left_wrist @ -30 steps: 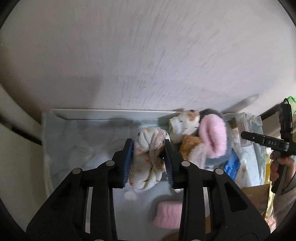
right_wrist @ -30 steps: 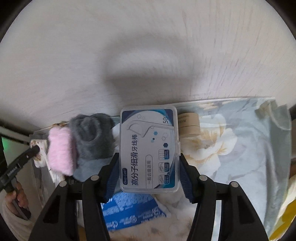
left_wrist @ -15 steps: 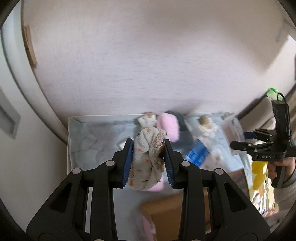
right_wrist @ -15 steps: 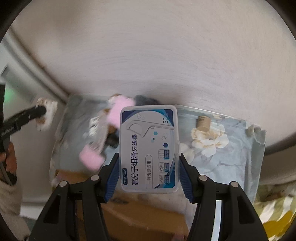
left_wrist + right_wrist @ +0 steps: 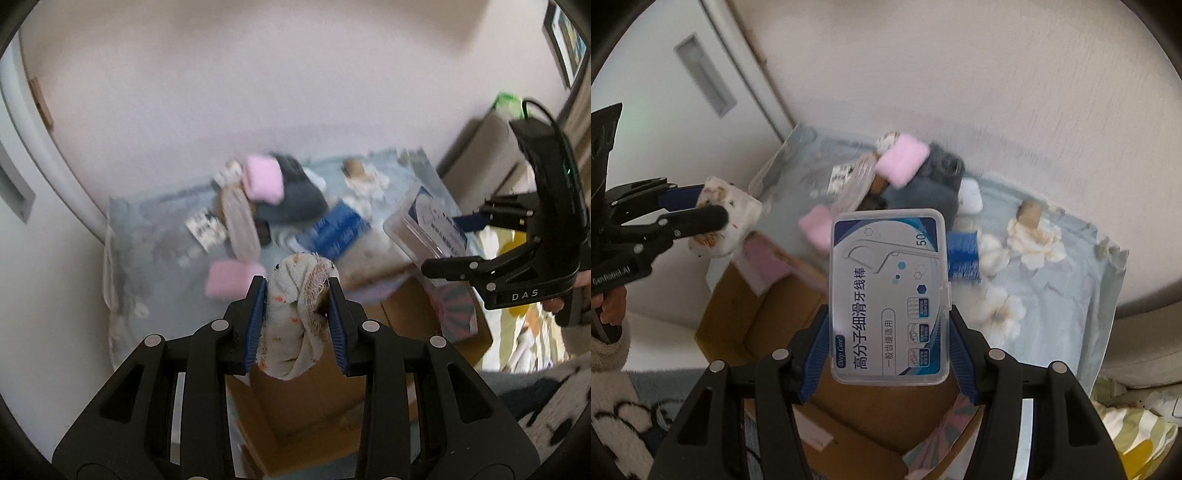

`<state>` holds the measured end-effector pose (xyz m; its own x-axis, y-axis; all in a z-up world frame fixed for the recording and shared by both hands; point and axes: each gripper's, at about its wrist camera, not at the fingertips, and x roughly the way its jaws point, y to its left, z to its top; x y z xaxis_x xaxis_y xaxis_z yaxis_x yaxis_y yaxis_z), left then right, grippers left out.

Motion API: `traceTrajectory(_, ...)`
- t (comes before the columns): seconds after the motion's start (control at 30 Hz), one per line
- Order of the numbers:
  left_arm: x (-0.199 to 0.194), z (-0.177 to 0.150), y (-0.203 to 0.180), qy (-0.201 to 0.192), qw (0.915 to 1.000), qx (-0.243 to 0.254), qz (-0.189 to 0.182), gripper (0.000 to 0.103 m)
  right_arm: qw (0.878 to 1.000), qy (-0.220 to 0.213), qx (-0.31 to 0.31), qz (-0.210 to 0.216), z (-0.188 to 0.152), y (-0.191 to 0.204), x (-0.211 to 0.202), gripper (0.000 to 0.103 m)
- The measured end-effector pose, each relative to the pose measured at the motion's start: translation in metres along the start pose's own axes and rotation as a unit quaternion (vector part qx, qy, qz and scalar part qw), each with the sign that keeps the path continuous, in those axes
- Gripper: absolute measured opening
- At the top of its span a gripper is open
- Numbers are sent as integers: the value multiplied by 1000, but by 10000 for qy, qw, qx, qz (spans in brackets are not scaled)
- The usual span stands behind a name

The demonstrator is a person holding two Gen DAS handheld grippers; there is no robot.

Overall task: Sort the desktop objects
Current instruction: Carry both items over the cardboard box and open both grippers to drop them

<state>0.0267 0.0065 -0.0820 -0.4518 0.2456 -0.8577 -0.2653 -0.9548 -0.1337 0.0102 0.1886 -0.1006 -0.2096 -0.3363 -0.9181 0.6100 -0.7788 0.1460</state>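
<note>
Open cardboard box (image 5: 849, 387), contents unclear.

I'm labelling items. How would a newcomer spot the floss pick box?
Find the floral cloth on the table, then the cardboard box before it. Above it, the right hand-held gripper clamps the floss pick box: clear, rigid, printed blue, unlike the soft socks behind.

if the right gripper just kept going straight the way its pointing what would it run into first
Most likely the open cardboard box below it. The right gripper, shut on the clear floss pick box, points steeply down and the carton fills the view beneath its fingers. Depth is unclear, so it could reach the floral cloth just beyond.
</note>
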Motion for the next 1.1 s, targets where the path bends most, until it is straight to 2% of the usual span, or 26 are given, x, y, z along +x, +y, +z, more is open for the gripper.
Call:
traceTrajectory(0.1, 13, -15, -11, 205, 9998, 30, 35, 29, 9998, 165, -78, -17, -18, 5, 7, 55)
traceTrajectory(0.27, 37, -38, -23, 451, 9982, 185, 338, 29, 9989, 393, -230, -126, -37, 11, 22, 55)
traceTrajectory(0.47, 53, -51, -28, 662, 9964, 288, 448, 29, 9978, 595, -254, -124, -54, 14, 38, 55)
traceTrajectory(1.1, 62, -63, -29, 827, 9952, 245, 454, 29, 9966, 737, -323, -183, -72, 29, 50, 55)
